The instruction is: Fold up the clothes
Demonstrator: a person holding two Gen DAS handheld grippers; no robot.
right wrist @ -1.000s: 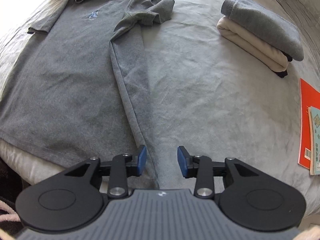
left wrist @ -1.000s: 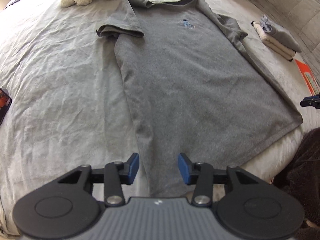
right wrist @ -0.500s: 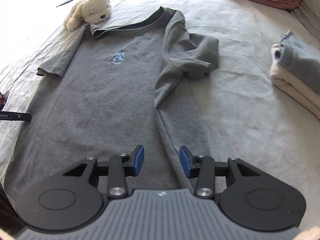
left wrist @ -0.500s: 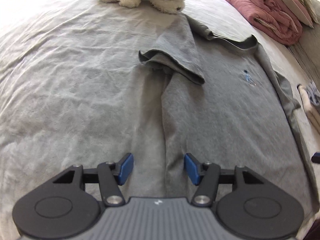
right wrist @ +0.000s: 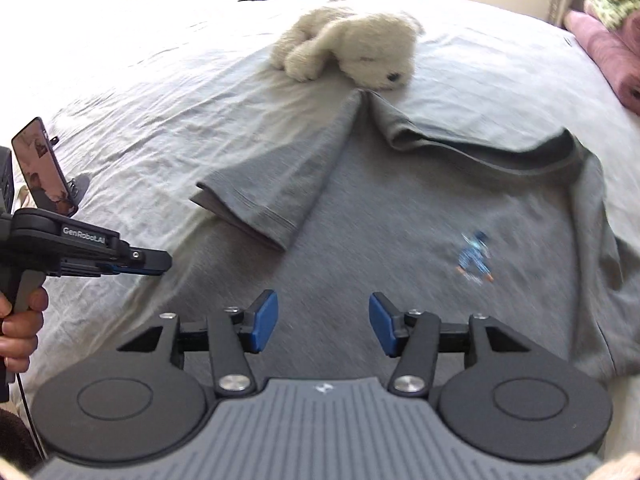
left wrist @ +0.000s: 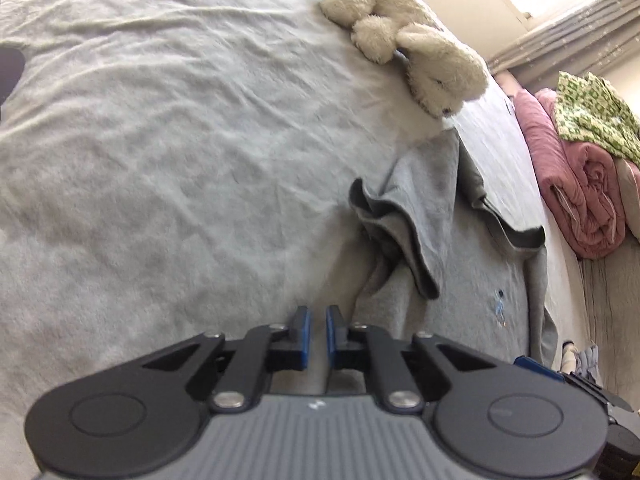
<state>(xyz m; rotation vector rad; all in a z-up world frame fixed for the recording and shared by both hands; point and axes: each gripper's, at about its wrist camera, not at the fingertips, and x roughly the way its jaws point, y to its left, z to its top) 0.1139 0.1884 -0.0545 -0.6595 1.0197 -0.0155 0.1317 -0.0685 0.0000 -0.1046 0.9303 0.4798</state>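
A grey T-shirt (right wrist: pixel 400 248) with a small blue chest logo (right wrist: pixel 474 258) lies spread face up on the bed; its left sleeve (right wrist: pixel 264 196) is folded in over the body. In the left wrist view the sleeve (left wrist: pixel 416 216) lies ahead and right. My left gripper (left wrist: pixel 316 334) hovers over the sheet beside the shirt's left side seam, its jaws nearly shut with a narrow gap and nothing between them; it also shows in the right wrist view (right wrist: pixel 160 260). My right gripper (right wrist: pixel 323 322) is open and empty over the shirt's chest.
A white plush toy (right wrist: pixel 348 46) lies just past the shirt's shoulder, also in the left wrist view (left wrist: pixel 420 40). Rolled pink blankets (left wrist: pixel 576 188) with a green patterned cloth (left wrist: pixel 596 116) sit at the right. A phone (right wrist: pixel 44 172) on a mount stands at the left.
Both grippers moved up the bed from the hem toward the shoulders. The left jaws closed from wide open to a narrow gap. The right gripper shifted left over the chest and stayed open.
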